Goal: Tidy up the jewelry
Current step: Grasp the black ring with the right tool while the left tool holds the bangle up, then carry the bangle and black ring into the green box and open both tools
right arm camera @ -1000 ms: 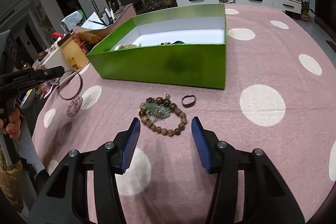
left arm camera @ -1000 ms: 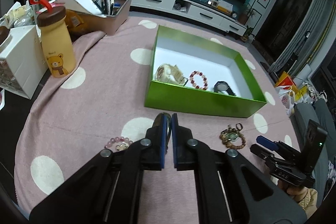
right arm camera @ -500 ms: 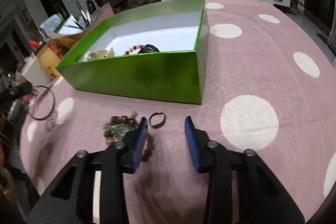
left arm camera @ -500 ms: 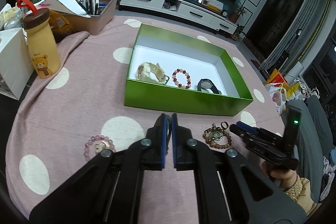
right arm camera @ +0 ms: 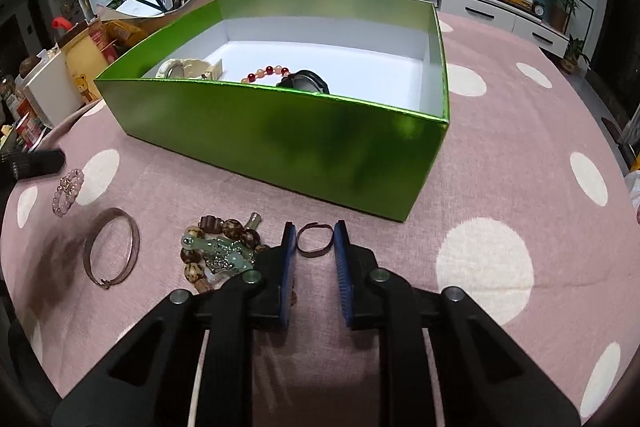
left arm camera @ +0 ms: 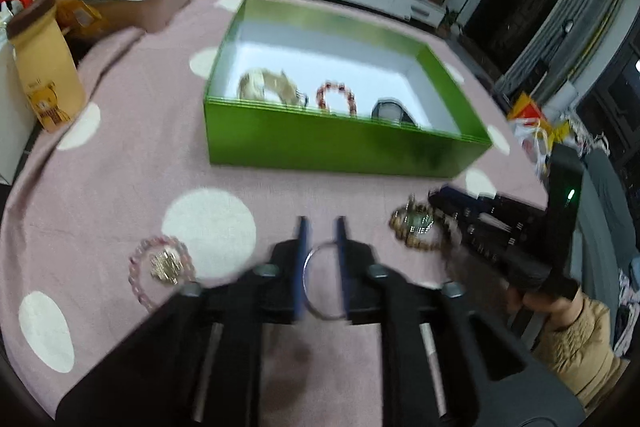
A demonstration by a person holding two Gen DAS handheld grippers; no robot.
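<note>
My left gripper (left arm camera: 320, 223) jaws just opened, thin metal bangle (right arm camera: 112, 247) released onto bench; my right gripper (right arm camera: 315, 231) just narrowed around small brown ring (right arm camera: 315, 239), pads barely apart from it.

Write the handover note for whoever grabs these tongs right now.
Left tongs: open, jaws just opened; the bangle lies loose on the cloth.
Right tongs: jaws just closing around the small ring; a firm grip can't be confirmed.
Done: cream watch, red bead bracelet and black watch are in the green box.
Left: small ring, bangle, wooden bead bracelet, pink bracelet, all on the cloth before the box.
</note>
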